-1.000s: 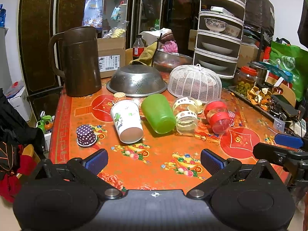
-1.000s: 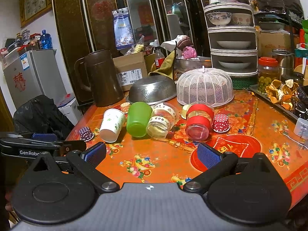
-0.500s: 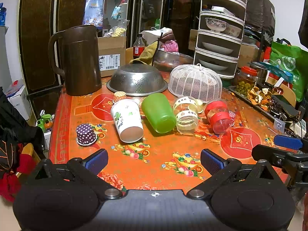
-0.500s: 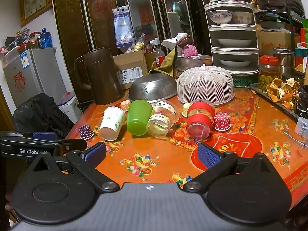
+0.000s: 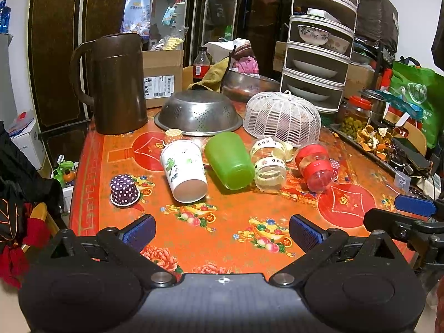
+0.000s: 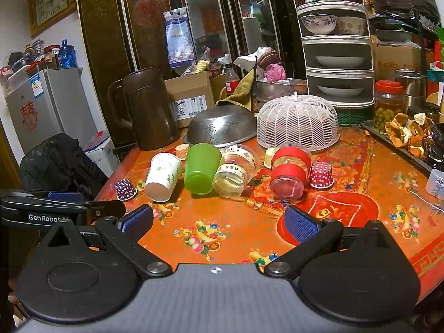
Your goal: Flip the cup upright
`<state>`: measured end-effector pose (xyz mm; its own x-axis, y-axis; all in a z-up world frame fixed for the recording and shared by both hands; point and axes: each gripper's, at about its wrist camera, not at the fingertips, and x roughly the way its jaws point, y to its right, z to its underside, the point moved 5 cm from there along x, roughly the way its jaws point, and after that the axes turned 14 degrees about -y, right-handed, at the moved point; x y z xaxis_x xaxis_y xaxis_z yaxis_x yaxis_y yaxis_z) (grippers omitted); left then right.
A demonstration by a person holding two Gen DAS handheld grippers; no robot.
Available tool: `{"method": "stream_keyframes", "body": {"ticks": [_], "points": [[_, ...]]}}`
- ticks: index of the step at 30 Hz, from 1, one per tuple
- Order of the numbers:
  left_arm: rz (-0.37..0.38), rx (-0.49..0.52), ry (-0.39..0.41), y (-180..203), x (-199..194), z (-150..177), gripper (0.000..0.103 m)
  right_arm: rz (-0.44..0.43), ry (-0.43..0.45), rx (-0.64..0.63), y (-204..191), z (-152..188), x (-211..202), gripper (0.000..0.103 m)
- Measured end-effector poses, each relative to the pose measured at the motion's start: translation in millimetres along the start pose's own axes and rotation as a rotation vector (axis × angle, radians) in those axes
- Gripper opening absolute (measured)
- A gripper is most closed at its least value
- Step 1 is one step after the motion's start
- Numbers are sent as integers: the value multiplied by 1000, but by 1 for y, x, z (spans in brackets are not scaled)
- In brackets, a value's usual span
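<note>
Several cups lie on their sides in a row on the orange table (image 5: 227, 230): a white paper cup (image 5: 184, 170) (image 6: 162, 176), a green plastic cup (image 5: 229, 159) (image 6: 200, 168), a clear cup with a white band (image 5: 269, 161) (image 6: 234, 170) and a clear cup with red bands (image 5: 315, 166) (image 6: 290, 170). My left gripper (image 5: 222, 230) is open and empty, short of the cups. My right gripper (image 6: 217, 222) is open and empty, short of them too. The right gripper shows at the right edge of the left wrist view (image 5: 410, 216).
Small dotted paper cups (image 5: 124, 190) (image 6: 321, 174) stand upside down by the row. Behind stand a brown pitcher (image 5: 116, 83), an upturned steel colander (image 5: 198, 112), a white mesh food cover (image 5: 281, 118) and a tiered dish rack (image 5: 319, 50). A tray of peels (image 5: 380, 141) lies at right.
Both grippers have drifted only slightly; the right wrist view has edged a little closer to the cups. No object has moved.
</note>
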<state>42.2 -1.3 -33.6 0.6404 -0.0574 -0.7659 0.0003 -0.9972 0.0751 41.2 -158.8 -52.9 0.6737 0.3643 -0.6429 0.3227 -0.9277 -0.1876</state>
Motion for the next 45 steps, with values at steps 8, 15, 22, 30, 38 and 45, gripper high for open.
{"method": "stream_keyframes", "body": {"ticks": [8,15,22,30,38,45], "points": [[1,-1,-2,-1,0,0,103,-1,-2,-1,0,0,0,102],[3,-2,-2,0,0,0,103,-1,-2,-1,0,0,0,102],[-2,6,-3,4,1,1,103,-2,-2,1,1,1,0,102],[-4,17,-9,12,1,0,103,-8,-2,14,10,6,-2,102],[-33,20,-27,21,4,0,103,-35,3,38,23,9,-2,102],[6,92,-24,46,13,-29,103,-55,5,89,52,21,-2,102]]}}
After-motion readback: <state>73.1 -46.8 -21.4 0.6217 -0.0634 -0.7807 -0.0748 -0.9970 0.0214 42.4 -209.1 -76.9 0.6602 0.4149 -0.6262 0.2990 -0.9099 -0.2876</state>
